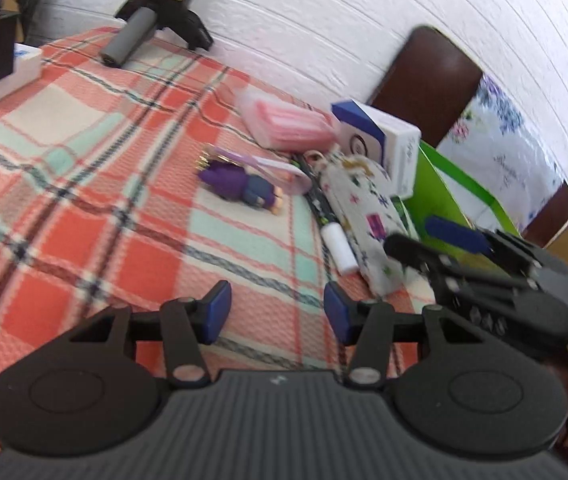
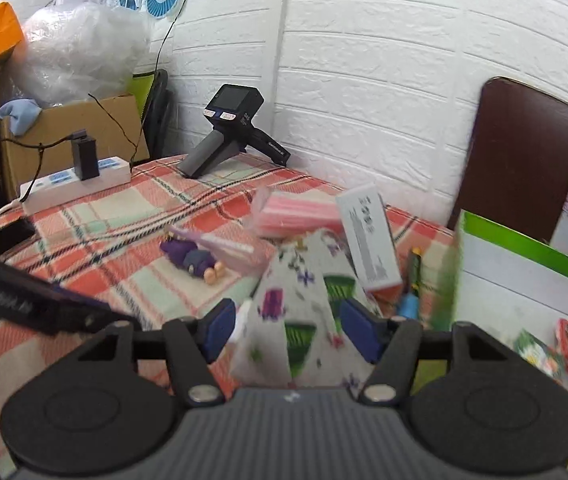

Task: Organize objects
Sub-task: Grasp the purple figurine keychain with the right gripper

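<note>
My left gripper (image 1: 278, 312) hovers open over the plaid cloth (image 1: 84, 200) with nothing between its blue pads. A floral fabric pouch (image 1: 364, 208) lies to its right, next to a white-capped pen (image 1: 338, 246). My right gripper (image 2: 290, 328) is open around the pouch (image 2: 296, 312); the pads stand beside the fabric without clearly pressing it. In the left wrist view the right gripper (image 1: 432, 242) sits over the pouch's near end. A purple doll (image 1: 244, 188), a pink pack (image 1: 284, 124) and a white-and-blue box (image 1: 380, 140) lie beyond.
A green-and-white box (image 2: 524, 272) with small colourful items inside stands open at the right. At the table's far end are a black handheld device (image 2: 236, 128) and a power strip (image 2: 76, 184) with a black adapter. A brown chair back (image 2: 516, 152) leans by the white brick wall.
</note>
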The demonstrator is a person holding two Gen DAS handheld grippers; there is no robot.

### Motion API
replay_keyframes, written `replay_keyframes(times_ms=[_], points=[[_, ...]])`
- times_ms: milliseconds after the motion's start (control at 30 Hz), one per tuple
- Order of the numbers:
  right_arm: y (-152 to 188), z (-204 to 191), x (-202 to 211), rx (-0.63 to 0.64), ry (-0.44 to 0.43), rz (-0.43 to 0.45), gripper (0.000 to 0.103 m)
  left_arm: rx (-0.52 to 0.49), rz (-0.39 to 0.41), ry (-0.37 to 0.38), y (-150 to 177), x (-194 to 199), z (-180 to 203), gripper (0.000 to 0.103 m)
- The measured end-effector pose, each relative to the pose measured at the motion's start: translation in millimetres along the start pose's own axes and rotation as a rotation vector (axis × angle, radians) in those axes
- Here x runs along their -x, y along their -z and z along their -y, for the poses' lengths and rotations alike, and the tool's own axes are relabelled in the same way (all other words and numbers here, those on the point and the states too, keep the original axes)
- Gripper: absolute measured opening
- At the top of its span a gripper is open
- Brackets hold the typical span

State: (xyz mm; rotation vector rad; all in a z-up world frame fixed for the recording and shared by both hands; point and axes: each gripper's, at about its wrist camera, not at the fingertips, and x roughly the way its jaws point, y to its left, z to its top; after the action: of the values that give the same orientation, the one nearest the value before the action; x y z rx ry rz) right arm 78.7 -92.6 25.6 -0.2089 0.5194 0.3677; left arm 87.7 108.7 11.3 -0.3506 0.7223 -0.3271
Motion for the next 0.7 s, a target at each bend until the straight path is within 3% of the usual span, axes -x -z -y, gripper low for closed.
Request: replay_keyframes(times_ms=[100,200,300,367,433,500,533,567,700], points=[[-18,-12,-8,0.003,-0.062,0.028,0.057,0.034,0.035,-0.011,-5,10,-18,0.053],[-31,-39,-22,0.120,-0.116,0.037,0.055,0.080,0.065,-0.034,-11,16,-39,0.053],[-39,-59,-49,0.213,-0.178,-0.026,0.056,0.134,0.082,-0.037,-17,23,-59,0.053],[-40,-67,-68,0.260,-0.174,-0.048,0.057,0.163,0.093,-0.026,-18,28,-69,0.053],[-40,-70,-92,0.266,-0.208,-0.125,0.057,0.174,0.101,-0.032,-18,31,-75,0.053],[-38,-70,-111,0.265,-0.213,-0.141,0.056,0.184,0.099,-0.024,-16,31,-79,0.053],[-38,-66,-116,0.240,-0.233,-0.136,0.049,0.189,0.100,-0.020,-16,32,-79,0.053],[-41,-62,-120,0.193,-0.272,-0.157,0.027,0.190,0.101,-0.018,-16,32,-79,0.053],[-37,-61,-107,0.129,-0.304,-0.175,0.027,0.191,0.085,0.009,-18,30,-77,0.053]])
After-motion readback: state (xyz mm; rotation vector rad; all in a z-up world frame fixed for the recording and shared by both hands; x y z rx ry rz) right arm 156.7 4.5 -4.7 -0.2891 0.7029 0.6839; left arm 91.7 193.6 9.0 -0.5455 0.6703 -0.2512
